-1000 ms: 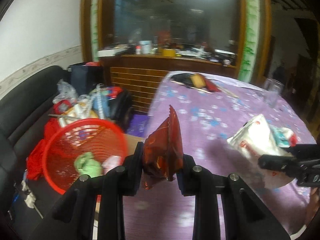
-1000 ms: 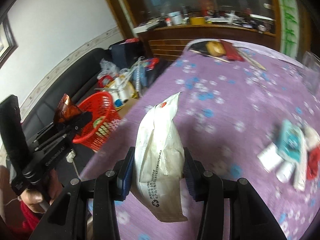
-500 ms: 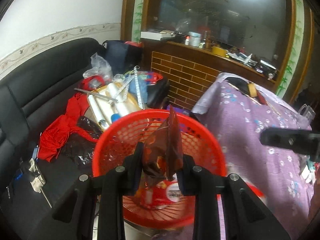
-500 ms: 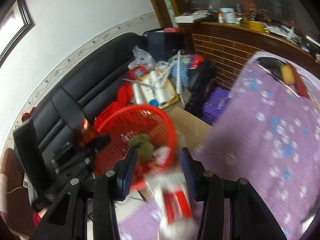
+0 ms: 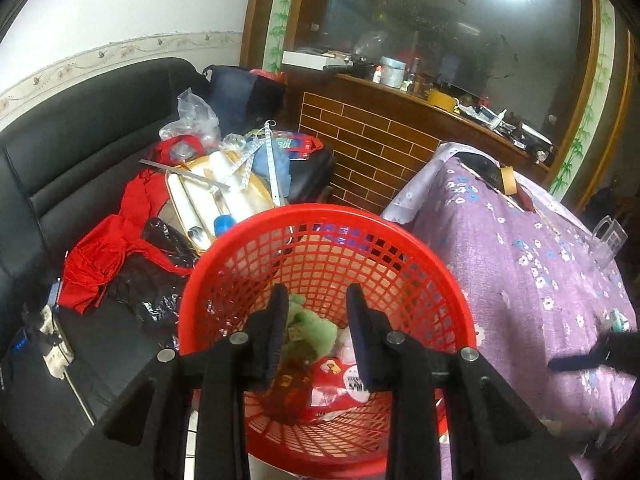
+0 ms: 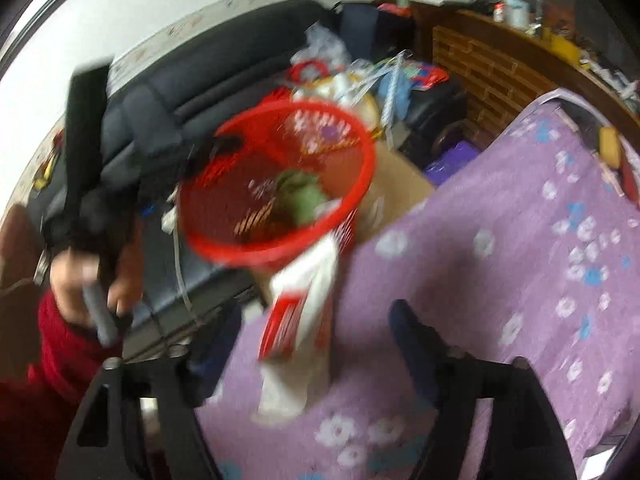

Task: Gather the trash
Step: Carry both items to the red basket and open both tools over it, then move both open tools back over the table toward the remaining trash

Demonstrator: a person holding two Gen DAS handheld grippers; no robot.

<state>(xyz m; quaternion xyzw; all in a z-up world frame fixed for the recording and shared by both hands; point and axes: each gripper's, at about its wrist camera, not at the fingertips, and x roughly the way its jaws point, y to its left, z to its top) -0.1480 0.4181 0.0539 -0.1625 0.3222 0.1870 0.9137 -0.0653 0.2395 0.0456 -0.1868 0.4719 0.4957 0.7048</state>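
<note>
A: Left wrist view: left gripper (image 5: 318,330) stands over the red basket (image 5: 440,264), jaws apart, grasping nothing. The brown wrapper it clenched a second ago now lies inside.

B: Right wrist view: right gripper (image 6: 316,344) is opening; the white packet (image 6: 304,312) hangs loose between its jaws, over the purple tablecloth's (image 6: 500,248) left edge, short of the basket.

A: Risk: released early, it falls beside the basket.

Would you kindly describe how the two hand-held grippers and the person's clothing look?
Each hand-held gripper, left and right, is matte black with two angular fingers, silver round bolts at the joints and dark blue pads. The person's left hand emerges from a red knitted sleeve.
</note>
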